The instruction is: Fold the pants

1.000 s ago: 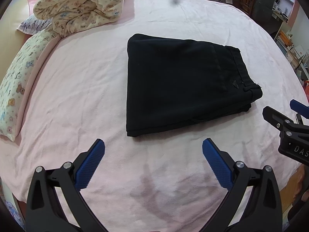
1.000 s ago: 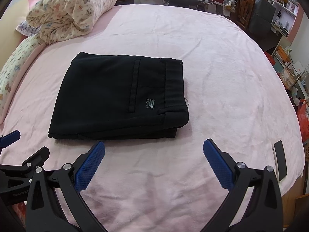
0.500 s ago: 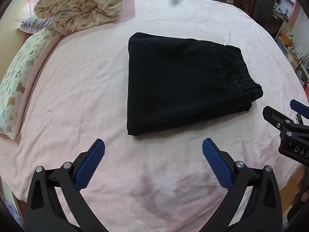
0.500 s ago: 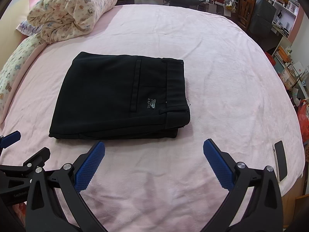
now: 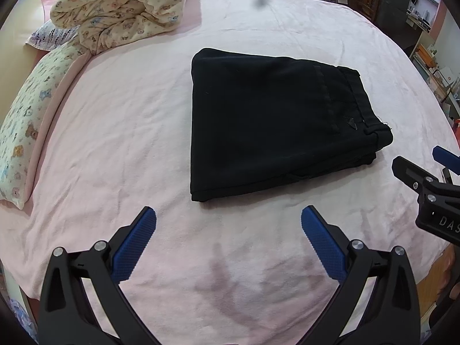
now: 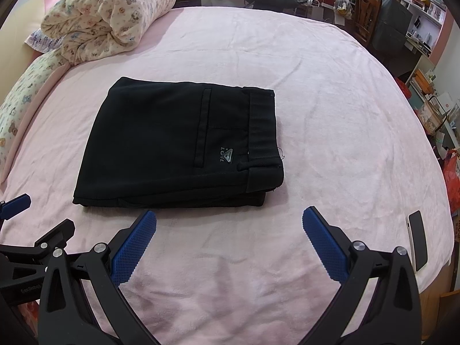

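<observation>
Lying folded into a thick, roughly square stack, the black pants sit a little above the centre of both frames on a pink bed sheet with a soft, slightly creased nap. In the right wrist view the waistband with its belt loop runs down the stack's right edge, a welt pocket slit and a small grey triangular logo just left of it, and the layered folds show along the near edge.

Heaped at the upper left of each frame is a rolled cream quilt printed with little bears; a long bolster in the same print curves down the left edge below it. A dark phone lies at the lower right of the right wrist view, near the edge of the bed and well apart from the pants. Cluttered shelves, a wooden chair and a dark pile of clothing fill the room beyond the bed.

Nothing lies between the pants and either claw. The left gripper hovers near the stack's near edge, its blue textured pads spread wide and holding nothing. The right gripper hangs likewise, jaws wide apart and empty, just short of the folded edge.
</observation>
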A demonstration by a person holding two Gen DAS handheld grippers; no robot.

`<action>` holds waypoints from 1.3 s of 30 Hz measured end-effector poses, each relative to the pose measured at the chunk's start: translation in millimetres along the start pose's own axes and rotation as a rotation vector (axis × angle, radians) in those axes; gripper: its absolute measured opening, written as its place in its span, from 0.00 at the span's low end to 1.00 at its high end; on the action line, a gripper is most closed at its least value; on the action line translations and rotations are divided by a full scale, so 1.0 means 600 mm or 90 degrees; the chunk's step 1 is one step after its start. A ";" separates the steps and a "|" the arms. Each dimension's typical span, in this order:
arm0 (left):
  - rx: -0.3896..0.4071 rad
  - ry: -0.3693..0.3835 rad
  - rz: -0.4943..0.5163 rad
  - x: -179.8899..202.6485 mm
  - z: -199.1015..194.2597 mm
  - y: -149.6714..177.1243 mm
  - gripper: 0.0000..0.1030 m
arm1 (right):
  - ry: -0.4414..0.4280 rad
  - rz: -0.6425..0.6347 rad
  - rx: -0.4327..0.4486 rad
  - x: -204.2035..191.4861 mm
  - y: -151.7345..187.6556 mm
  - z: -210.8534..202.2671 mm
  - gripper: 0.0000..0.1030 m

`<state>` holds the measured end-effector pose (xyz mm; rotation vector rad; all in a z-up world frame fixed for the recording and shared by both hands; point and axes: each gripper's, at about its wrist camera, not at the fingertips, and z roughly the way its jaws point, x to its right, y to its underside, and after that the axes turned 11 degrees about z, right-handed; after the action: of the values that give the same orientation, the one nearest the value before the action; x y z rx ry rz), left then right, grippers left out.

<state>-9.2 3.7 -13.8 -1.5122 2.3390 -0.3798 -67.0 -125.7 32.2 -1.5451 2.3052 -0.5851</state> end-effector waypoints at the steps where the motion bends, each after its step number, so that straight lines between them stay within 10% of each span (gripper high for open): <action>1: 0.000 -0.001 0.002 0.002 0.000 0.000 0.98 | 0.000 -0.001 0.000 0.000 0.000 0.000 0.99; 39: 0.012 -0.030 -0.023 -0.014 -0.012 0.000 0.98 | -0.007 -0.009 -0.010 -0.001 -0.005 0.005 0.99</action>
<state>-8.6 11.5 -6.3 -1.5387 2.2692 -0.3711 -62.7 -126.7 31.0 -1.5695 2.2982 -0.5618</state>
